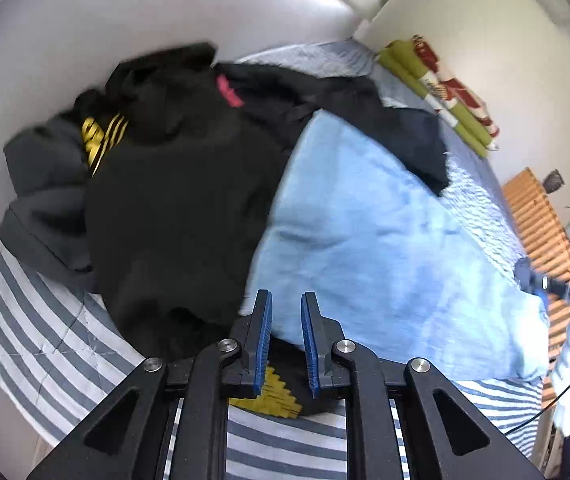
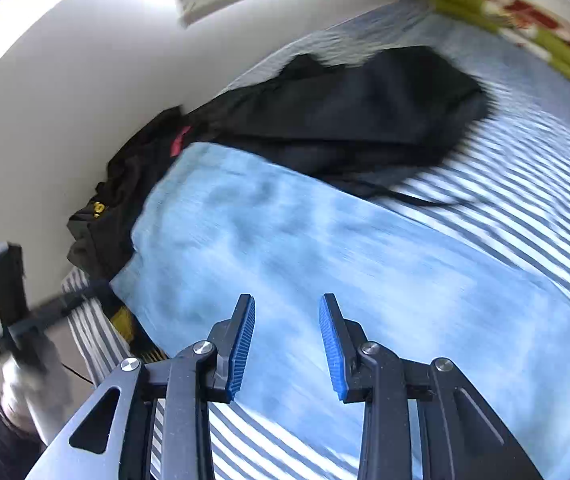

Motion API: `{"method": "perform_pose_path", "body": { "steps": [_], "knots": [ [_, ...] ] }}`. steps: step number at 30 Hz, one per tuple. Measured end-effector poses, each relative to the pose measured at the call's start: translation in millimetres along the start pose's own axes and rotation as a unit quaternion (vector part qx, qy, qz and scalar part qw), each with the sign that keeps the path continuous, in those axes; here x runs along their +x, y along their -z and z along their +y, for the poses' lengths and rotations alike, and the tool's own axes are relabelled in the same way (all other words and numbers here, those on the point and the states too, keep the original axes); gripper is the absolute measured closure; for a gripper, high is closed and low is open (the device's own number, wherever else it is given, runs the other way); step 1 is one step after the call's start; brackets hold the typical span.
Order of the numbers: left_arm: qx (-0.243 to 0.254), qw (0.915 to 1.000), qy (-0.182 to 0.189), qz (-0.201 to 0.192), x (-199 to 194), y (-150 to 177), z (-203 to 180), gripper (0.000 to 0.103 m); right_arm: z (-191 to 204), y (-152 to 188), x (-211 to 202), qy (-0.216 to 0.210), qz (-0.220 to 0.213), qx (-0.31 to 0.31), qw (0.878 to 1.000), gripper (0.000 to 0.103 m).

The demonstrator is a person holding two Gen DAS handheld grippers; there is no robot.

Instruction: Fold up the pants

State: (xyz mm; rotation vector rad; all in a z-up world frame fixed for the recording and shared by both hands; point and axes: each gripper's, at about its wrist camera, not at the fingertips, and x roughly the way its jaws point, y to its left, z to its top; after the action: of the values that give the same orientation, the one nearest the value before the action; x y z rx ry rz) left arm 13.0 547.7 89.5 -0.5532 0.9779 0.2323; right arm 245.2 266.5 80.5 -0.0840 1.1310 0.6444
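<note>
Light blue pants (image 1: 385, 240) lie spread flat on the striped bed cover (image 1: 37, 320); in the right wrist view the pants (image 2: 285, 240) fill the middle. My left gripper (image 1: 286, 294) hovers at their near edge, beside a black garment, open by a narrow gap with nothing between its pads. My right gripper (image 2: 287, 297) stands open wider over the pants' near part, also holding nothing. Each gripper shows in the other's view: the right one (image 1: 565, 300) at the far right edge, the left one (image 2: 9, 280) at the far left, both blurred.
A heap of black and grey clothes (image 1: 173, 200) with yellow print lies left of the pants against the white wall. Another dark garment (image 2: 365, 112) lies beyond them. A green and red folded blanket (image 1: 445, 88) sits at the far end. Orange slats (image 1: 537, 216) stand beside the bed.
</note>
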Motion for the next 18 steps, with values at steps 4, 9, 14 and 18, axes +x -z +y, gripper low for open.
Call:
{"method": "perform_pose_path", "body": {
  "steps": [4, 9, 14, 18],
  "knots": [
    [0.044, 0.9984, 0.036, 0.000, -12, 6, -53, 0.084, -70, 62, -64, 0.049, -0.057, 0.070, 0.995, 0.072],
    [0.115, 0.9878, 0.093, 0.048, 9, 33, -149, 0.083, -179, 154, -140, 0.167, -0.103, 0.150, 0.969, 0.072],
    [0.192, 0.9604, 0.165, 0.115, 37, 91, -269, 0.069, -304, 241, -200, 0.244, -0.087, 0.286, 0.922, 0.072],
    [0.274, 0.9285, 0.191, 0.162, 65, 150, -358, 0.055, -373, 281, -215, 0.285, -0.062, 0.342, 0.893, 0.068]
  ]
}}
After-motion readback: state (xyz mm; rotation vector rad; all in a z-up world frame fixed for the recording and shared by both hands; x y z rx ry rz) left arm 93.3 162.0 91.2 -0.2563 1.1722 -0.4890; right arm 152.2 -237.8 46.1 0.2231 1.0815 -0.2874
